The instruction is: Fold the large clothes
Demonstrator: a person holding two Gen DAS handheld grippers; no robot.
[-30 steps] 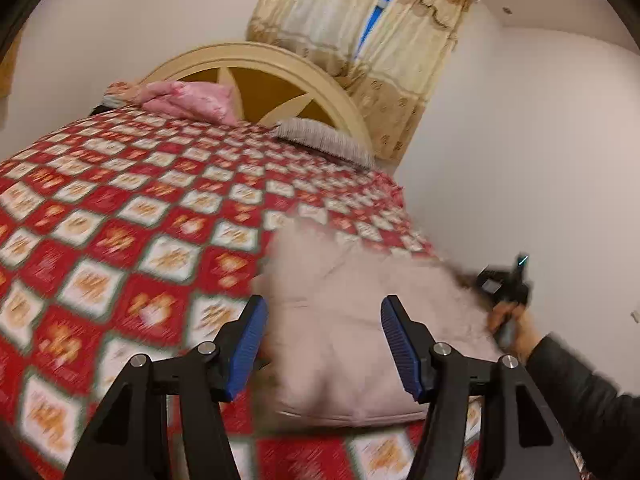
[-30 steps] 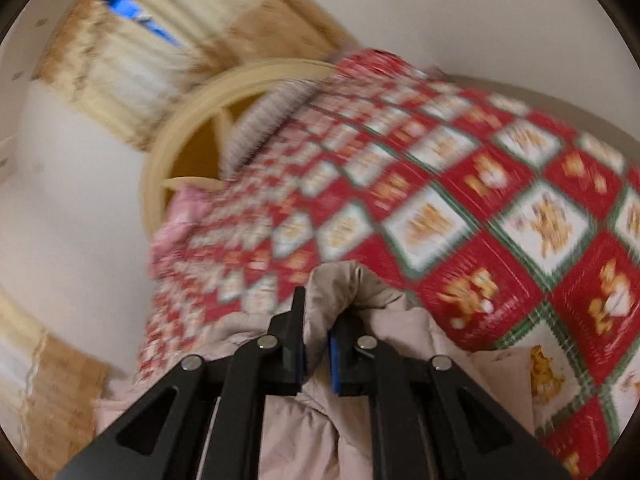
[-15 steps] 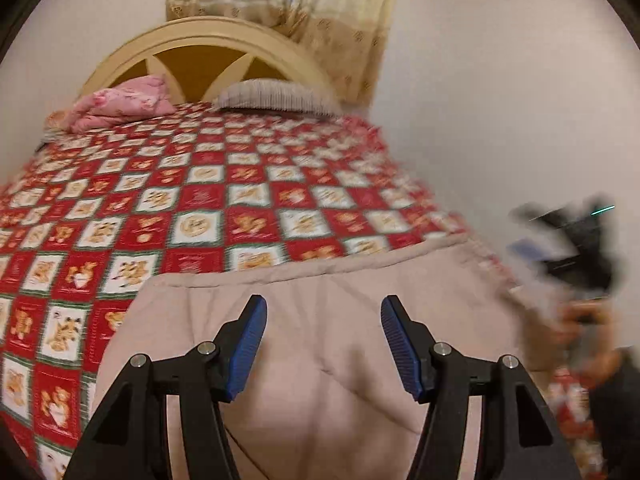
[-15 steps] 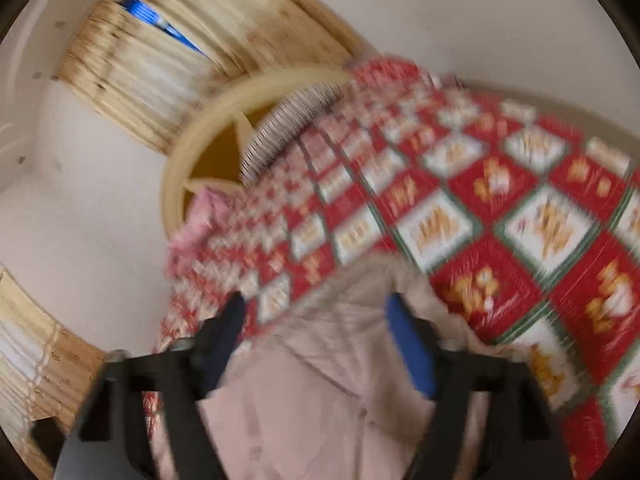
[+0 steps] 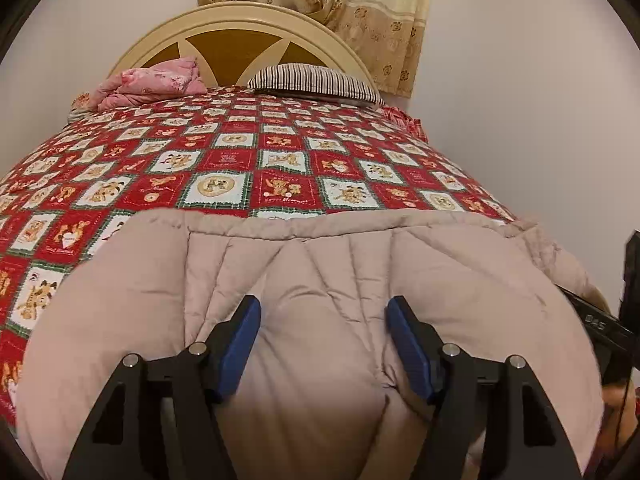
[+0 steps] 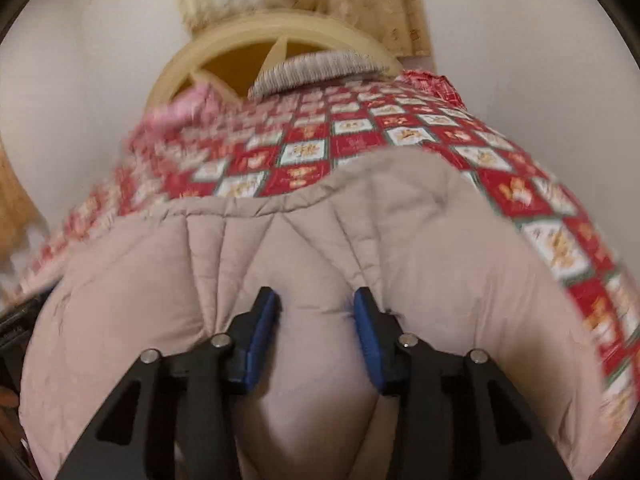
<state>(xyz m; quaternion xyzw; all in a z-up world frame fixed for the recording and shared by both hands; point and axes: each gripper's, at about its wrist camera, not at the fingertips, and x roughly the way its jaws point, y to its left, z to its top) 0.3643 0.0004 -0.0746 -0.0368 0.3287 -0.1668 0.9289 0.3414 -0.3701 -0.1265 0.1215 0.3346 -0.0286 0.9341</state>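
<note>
Item: padded beige coat (image 5: 320, 280), lying flat on the near end of the bed, over the red patchwork bedspread (image 5: 240, 160) — spread wide, quilted seams up, far hem edge running straight across, presumably so the next fold has a flat base. Left gripper (image 5: 322, 320): jaws opening, blue pads standing apart w/ a puffed ridge of coat rising between them; pads look to flank the fabric, not pinch it. Right gripper (image 6: 316, 312): jaws closing, narrower gap, a bulge of coat between the pads; the pads seem to meet the bulge, but a firm pinch can't be confirmed. Both point down at the coat's near-centre, side by side — likely to bunch or lift the middle for a fold. Misc., head of bed: striped pillow (image 5: 316, 82), pink bundle (image 5: 152, 86), cream headboard (image 5: 240, 20), curtain (image 5: 360, 12) — all well clear of the work area.
</note>
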